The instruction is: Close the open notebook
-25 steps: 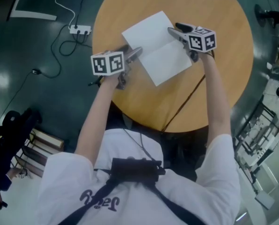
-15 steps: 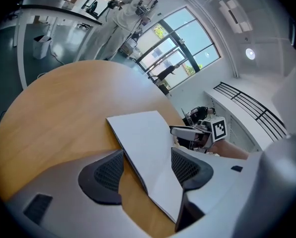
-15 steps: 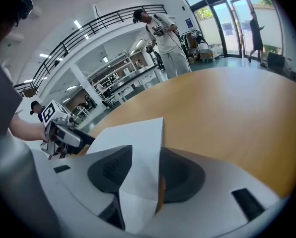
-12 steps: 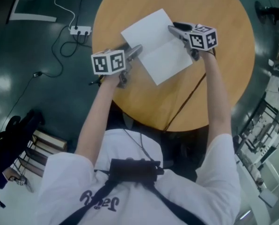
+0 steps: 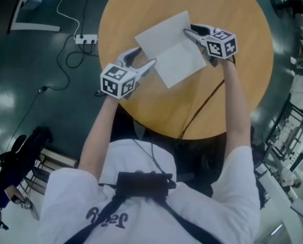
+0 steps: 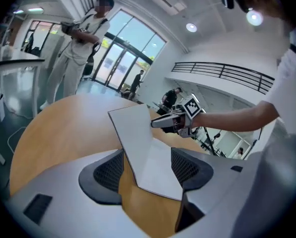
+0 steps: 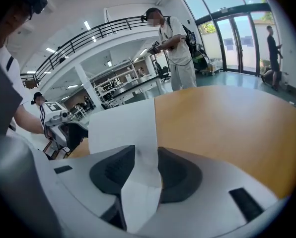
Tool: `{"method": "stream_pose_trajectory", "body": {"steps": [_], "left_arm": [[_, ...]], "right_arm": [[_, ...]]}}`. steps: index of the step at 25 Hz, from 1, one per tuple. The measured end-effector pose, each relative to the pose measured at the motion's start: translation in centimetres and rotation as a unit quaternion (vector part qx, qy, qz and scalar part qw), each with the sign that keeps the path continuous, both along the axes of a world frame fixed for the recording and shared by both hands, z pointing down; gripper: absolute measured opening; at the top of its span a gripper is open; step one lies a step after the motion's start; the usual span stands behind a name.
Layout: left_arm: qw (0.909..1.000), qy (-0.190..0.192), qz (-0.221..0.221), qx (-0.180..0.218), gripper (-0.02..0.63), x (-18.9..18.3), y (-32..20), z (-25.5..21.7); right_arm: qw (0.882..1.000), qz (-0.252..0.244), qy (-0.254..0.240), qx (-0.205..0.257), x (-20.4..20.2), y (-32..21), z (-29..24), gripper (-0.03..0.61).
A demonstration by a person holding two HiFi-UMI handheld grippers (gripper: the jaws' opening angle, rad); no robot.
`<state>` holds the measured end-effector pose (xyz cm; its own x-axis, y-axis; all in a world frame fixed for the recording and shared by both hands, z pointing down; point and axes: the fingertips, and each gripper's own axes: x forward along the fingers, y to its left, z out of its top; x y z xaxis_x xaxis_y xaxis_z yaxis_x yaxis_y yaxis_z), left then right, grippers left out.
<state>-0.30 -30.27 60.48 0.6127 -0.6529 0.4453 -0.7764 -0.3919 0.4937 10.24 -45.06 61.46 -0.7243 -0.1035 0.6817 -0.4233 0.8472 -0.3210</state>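
A white open notebook (image 5: 169,50) lies on the round wooden table (image 5: 228,95). My right gripper (image 5: 189,30) has just been closing and is now shut on the right edge of the notebook's far half. In the right gripper view that white sheet (image 7: 125,128) rises from between the pads (image 7: 180,175) of my right gripper (image 7: 145,168). The left gripper view shows the far half (image 6: 133,133) tilted up off the table. My left gripper (image 5: 144,57) is open at the notebook's left corner. The left gripper's wide jaws frame the near half (image 6: 160,170) without touching it.
A black cable (image 5: 207,103) runs across the table toward the person's body. A power strip (image 5: 85,38) and cords lie on the dark floor to the left, a black bag (image 5: 19,156) lower left. People stand beyond the table in both gripper views.
The right gripper has closed on the notebook's far half and lifted it. The left gripper has rolled and risen, its marker cube now lower left of its jaws.
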Motion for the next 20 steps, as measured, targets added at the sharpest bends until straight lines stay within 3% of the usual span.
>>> {"method": "stream_pose_trajectory", "body": {"steps": [5,12,17,20], "left_arm": [[0.9954,-0.041,0.071,0.050,0.318,2.1,1.3,-1.9],[0.9758,-0.095,0.179,0.083,0.318,5.2,4.1,-2.1],[0.9484,-0.142,0.263,0.106,0.318,7.2,6.6,-1.6],[0.9193,-0.176,0.326,0.133,0.318,8.9,8.5,-1.4]], "right_arm": [[0.999,0.032,-0.011,0.017,2.1,1.1,-0.6,0.144],[0.998,0.050,-0.011,0.048,5.8,3.5,-1.4,0.144],[0.995,0.058,0.009,0.078,8.6,6.3,-1.6,0.145],[0.993,0.066,0.019,0.093,10.5,8.3,-1.5,0.172]]}}
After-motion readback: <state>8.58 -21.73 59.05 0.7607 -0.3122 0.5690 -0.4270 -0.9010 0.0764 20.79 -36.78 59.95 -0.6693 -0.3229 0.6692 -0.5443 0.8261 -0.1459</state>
